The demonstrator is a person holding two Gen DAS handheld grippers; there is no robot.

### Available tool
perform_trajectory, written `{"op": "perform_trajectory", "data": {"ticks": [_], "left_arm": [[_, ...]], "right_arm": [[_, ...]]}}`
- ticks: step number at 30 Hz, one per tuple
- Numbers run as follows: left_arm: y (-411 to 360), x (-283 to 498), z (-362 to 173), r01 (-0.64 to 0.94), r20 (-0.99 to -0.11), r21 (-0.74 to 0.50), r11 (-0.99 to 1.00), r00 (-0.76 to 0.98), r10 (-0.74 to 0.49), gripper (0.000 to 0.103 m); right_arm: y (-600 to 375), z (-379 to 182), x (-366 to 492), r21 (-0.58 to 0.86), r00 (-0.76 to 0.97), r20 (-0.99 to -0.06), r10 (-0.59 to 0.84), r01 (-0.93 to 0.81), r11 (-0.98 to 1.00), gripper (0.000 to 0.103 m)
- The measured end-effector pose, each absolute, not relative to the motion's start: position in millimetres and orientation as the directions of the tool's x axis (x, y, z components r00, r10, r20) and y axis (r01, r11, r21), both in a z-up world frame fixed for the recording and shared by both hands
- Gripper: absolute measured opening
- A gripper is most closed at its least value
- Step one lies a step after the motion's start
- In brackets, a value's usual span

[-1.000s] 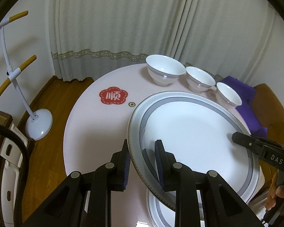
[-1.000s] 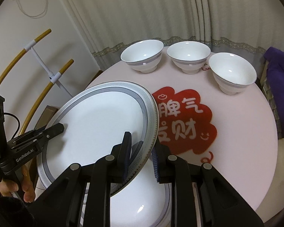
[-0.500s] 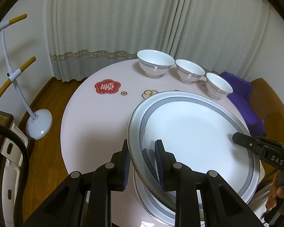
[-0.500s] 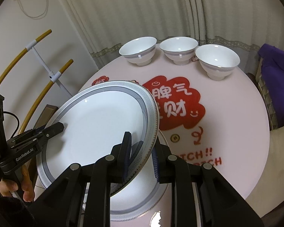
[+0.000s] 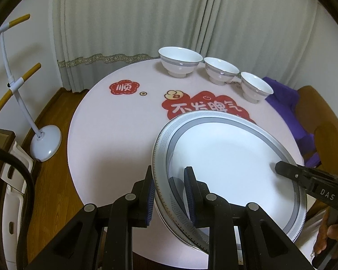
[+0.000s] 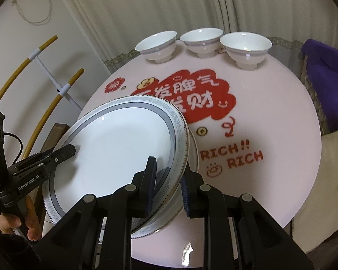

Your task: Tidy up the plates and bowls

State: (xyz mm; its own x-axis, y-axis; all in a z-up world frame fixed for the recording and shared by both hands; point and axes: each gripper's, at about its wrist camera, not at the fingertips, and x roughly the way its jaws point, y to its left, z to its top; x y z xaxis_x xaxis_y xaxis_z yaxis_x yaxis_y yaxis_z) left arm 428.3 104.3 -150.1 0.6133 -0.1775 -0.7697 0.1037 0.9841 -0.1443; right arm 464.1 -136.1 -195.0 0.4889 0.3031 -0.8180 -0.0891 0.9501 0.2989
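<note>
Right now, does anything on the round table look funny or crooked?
Yes: the big white grey-rimmed plate sits tilted, pinched on opposite rims by the left gripper and right gripper, above another plate. The three white bowls stand neatly upright.

Three bowls (image 6: 201, 42) in a row along the far edge of the desk (image 5: 106, 135), curtain (image 5: 146, 18) behind. Large plate (image 5: 232, 162) at the near edge, over a second plate (image 6: 193, 148), pinched at its left rim by left tongs (image 5: 170, 193) and at its right rim by right tongs (image 6: 167, 184). Stand (image 5: 45, 141) on the floor left of the desk; chair (image 5: 322, 112) to the right.
</note>
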Motion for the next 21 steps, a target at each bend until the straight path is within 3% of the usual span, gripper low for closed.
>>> {"op": "perform_trajectory", "data": {"ticks": [21], "left_arm": [[106.6,429.8,-163.1,0.092,-0.785,-0.143,0.985,0.596,-0.170,0.021]], "right_arm": [[-133.7,-208.2,463.1,0.311,0.471,-0.827,0.307,-0.072,0.948,0.021]]}}
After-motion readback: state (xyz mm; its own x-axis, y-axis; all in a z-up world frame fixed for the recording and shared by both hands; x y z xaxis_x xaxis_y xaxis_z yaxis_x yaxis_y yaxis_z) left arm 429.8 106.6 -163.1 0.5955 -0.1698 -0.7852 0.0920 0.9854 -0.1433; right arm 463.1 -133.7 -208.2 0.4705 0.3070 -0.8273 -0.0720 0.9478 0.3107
